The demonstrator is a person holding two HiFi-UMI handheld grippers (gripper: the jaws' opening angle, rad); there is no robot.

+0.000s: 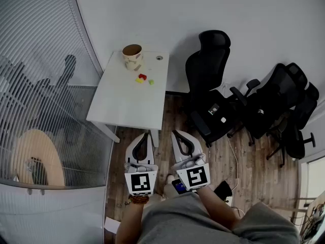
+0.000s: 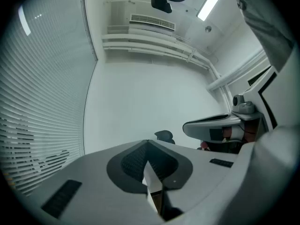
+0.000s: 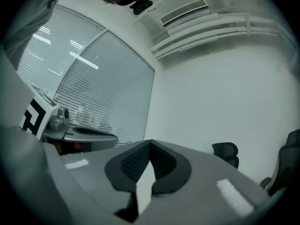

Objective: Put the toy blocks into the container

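Observation:
Three small toy blocks, a yellow one (image 1: 138, 80), a red one (image 1: 142, 77) and a green one (image 1: 151, 82), lie together on the white table (image 1: 127, 103). A patterned cup-like container (image 1: 132, 56) stands just behind them near the table's far edge. My left gripper (image 1: 144, 134) and right gripper (image 1: 176, 133) hang side by side in front of the table's near edge, well short of the blocks. Both are shut with nothing between the pads. In the left gripper view the left gripper (image 2: 148, 146) has its tips together; the right gripper (image 3: 150, 146) looks the same in its own view.
Several black office chairs (image 1: 213, 90) crowd the wooden floor right of the table. A glass partition with blinds (image 1: 40, 85) runs along the left. A round wooden piece (image 1: 35, 154) sits behind the glass.

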